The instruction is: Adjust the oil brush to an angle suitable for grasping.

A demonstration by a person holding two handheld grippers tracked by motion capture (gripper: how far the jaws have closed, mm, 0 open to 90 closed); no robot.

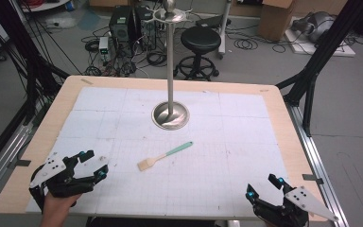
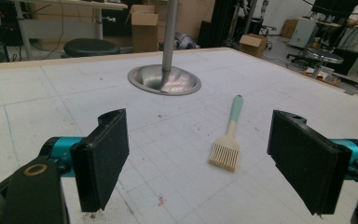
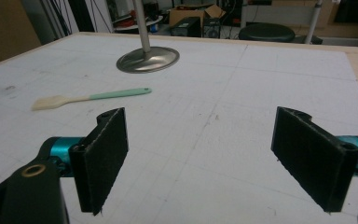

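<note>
A small brush [image 1: 164, 156] with a mint-green handle and pale bristles lies flat on the white mat, in front of the metal stand [image 1: 170, 114]. My left gripper [image 1: 93, 164] rests open at the near left, a hand's width left of the brush, with nothing between its jaws. In the left gripper view the brush [image 2: 228, 136] lies ahead between the wide-apart jaws, bristles toward me. My right gripper [image 1: 264, 186] stands open at the near right corner, empty. In the right gripper view the brush [image 3: 91, 98] lies far off to the left.
The stand's steel pole [image 1: 170, 56] rises from a round base in the middle of the table. The wooden table edge [image 1: 293, 137] frames the mat. A stool [image 1: 200, 40], computers and cables sit on the floor beyond the table.
</note>
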